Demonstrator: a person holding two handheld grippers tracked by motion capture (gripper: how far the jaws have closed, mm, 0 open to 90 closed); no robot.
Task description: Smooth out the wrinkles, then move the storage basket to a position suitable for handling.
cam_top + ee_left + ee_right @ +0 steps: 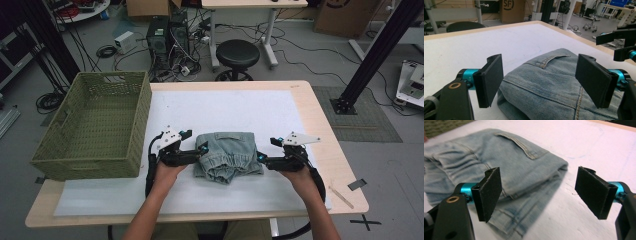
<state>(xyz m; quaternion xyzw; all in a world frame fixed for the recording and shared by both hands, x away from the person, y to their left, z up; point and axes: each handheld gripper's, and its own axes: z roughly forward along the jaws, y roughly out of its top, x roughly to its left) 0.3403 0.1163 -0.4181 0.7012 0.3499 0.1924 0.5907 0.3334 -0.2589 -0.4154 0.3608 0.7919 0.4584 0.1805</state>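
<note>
A folded pair of light-blue jeans lies on the white mat near the table's front edge. My left gripper sits at the jeans' left side, open, with its jaws apart on either side of the fold and not pressing it. In the left gripper view the jeans lie between and beyond the open left gripper. My right gripper stands open at the jeans' right side. In the right gripper view the jeans lie ahead and to the left of the open right gripper, with bare mat under its right jaw.
A green woven basket stands on the table's left part, empty inside. The wooden table edge runs close to the right hand. A black stool and a white desk stand on the floor beyond the table.
</note>
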